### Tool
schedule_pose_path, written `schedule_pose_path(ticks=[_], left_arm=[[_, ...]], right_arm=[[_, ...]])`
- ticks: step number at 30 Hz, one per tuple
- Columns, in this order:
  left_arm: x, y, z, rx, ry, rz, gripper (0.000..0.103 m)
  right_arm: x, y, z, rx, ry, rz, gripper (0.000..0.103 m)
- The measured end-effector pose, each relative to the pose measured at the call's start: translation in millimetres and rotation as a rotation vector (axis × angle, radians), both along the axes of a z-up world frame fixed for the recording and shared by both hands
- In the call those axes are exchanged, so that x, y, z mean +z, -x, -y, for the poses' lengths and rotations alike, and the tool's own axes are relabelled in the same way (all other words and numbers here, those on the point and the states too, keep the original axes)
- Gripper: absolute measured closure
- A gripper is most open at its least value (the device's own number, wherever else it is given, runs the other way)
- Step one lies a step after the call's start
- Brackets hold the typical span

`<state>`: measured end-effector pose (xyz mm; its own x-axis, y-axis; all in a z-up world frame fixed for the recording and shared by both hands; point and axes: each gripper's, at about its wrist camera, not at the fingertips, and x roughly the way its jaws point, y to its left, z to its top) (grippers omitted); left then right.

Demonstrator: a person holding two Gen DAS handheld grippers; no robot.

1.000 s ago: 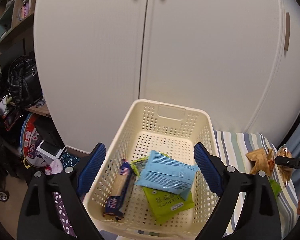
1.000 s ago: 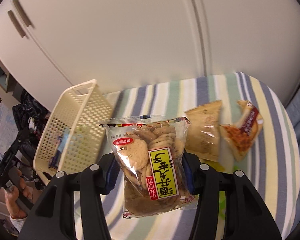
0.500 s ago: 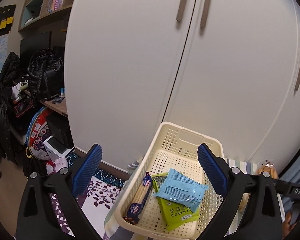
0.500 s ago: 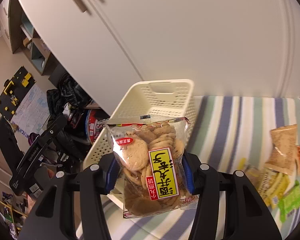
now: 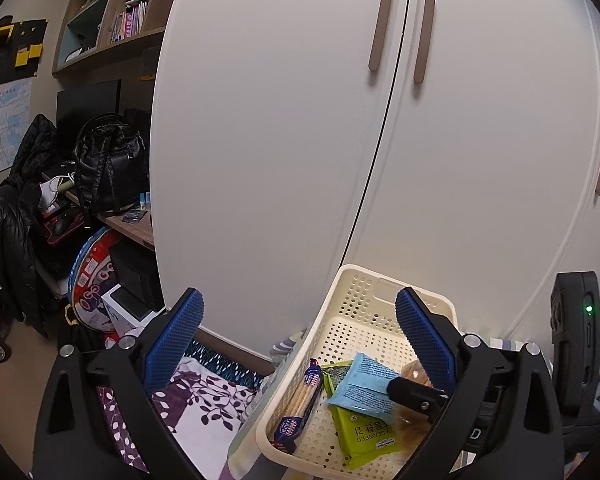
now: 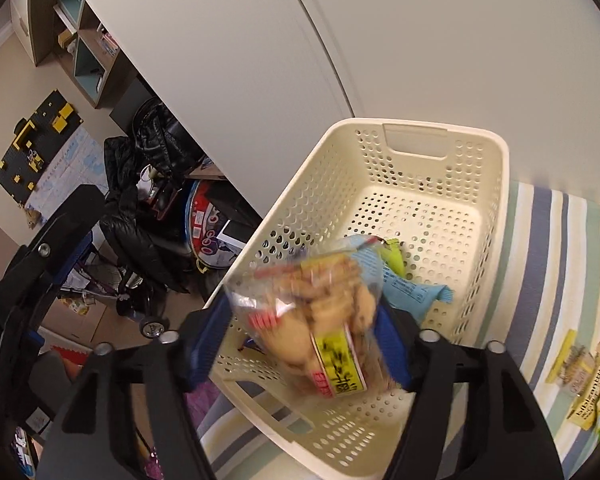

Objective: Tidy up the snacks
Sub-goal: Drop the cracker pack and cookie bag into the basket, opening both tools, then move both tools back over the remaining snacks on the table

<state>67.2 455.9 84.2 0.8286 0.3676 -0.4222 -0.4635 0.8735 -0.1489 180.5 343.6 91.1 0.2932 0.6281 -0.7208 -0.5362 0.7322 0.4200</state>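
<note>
Looking along the left gripper (image 5: 296,332): jaws spread wide, nothing between them, parked beside the basket (image 5: 340,304). Inside: biscuit roll (image 5: 300,404), blue pack (image 5: 364,384), green seaweed pack (image 5: 360,428).

Turning to the right wrist view: right gripper (image 6: 300,344) over the basket (image 6: 496,184), pads either side of the cracker bag (image 6: 324,320); bag blurred and tilted, so cannot tell whether clamped or already let go. Likely risks: bag catching the near rim and tipping out onto the striped cloth (image 6: 548,264); crackers cracking under too hard a squeeze. More packets (image 6: 584,384) waiting at right.
</note>
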Motion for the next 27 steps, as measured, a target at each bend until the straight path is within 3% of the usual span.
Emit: schedule_pose_path(ticks=[12, 27], left_arm=[[0, 1, 1, -0.018, 0.015, 0.011, 0.005], [1, -9, 27, -0.091, -0.017, 0.003, 0.003]], right_arm=[[-3, 0, 12, 0.003, -0.035, -0.015, 0.03], [-2, 11, 43, -0.077, 0.041, 0.089, 0.021]])
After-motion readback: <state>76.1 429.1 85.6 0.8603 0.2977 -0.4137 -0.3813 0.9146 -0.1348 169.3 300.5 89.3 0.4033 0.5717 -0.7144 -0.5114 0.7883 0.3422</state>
